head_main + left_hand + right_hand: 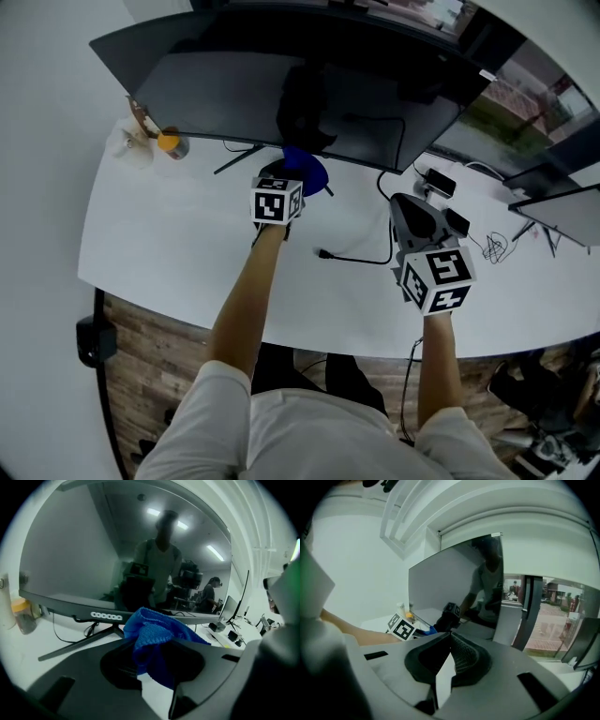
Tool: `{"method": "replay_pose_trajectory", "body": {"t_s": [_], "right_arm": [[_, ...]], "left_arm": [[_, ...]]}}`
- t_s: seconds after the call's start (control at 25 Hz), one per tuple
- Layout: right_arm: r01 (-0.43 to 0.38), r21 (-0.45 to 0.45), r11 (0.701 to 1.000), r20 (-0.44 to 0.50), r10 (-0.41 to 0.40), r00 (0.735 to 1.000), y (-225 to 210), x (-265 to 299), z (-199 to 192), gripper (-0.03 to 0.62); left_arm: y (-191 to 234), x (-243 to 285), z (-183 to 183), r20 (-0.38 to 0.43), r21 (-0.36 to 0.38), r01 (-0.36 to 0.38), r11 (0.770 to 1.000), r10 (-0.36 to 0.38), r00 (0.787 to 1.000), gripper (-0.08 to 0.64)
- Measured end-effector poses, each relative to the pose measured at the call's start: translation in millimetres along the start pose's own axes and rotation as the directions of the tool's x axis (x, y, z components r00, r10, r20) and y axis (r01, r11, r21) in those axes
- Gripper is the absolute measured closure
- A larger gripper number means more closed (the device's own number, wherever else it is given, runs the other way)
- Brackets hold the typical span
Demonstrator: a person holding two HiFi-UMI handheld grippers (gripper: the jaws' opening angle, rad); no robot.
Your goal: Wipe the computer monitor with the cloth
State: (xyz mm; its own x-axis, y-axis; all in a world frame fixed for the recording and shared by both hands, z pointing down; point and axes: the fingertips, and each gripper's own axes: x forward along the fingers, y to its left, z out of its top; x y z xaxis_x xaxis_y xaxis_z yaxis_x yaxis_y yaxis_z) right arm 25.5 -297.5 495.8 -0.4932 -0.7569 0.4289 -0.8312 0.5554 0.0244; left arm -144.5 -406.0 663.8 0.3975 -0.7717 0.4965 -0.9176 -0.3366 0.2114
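A wide curved monitor stands at the back of the white desk, its dark screen off and reflecting the person. My left gripper is shut on a blue cloth, bunched between its jaws just below the monitor's lower edge near the stand. The blue cloth shows past the left marker cube. My right gripper hovers over the desk's right half, jaws shut with nothing between them; the monitor stands ahead of it.
A small bottle with an orange cap and a white cup sit at the desk's far left. A black cable loops across the desk middle. Small black devices and a second screen lie at right.
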Motion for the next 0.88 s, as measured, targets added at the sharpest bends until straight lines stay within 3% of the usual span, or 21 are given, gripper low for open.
{"method": "replay_pose_trajectory", "body": {"t_s": [0.48,0.88], "right_arm": [[0.106,0.048,0.993,-0.009,-0.105,0.994,-85.4,-66.1,-41.3,0.577],[0.151,0.078,0.985,-0.010,-0.150,0.989,-145.5,-109.0,-66.6,0.577]], "left_arm": [[-134.0,52.3,-3.1,0.022,-0.015,0.142,0.990,-0.142,0.990,0.417],[-217.8,85.2,-2.3,0.088,-0.082,0.142,0.987,-0.134,0.987,0.417]]}}
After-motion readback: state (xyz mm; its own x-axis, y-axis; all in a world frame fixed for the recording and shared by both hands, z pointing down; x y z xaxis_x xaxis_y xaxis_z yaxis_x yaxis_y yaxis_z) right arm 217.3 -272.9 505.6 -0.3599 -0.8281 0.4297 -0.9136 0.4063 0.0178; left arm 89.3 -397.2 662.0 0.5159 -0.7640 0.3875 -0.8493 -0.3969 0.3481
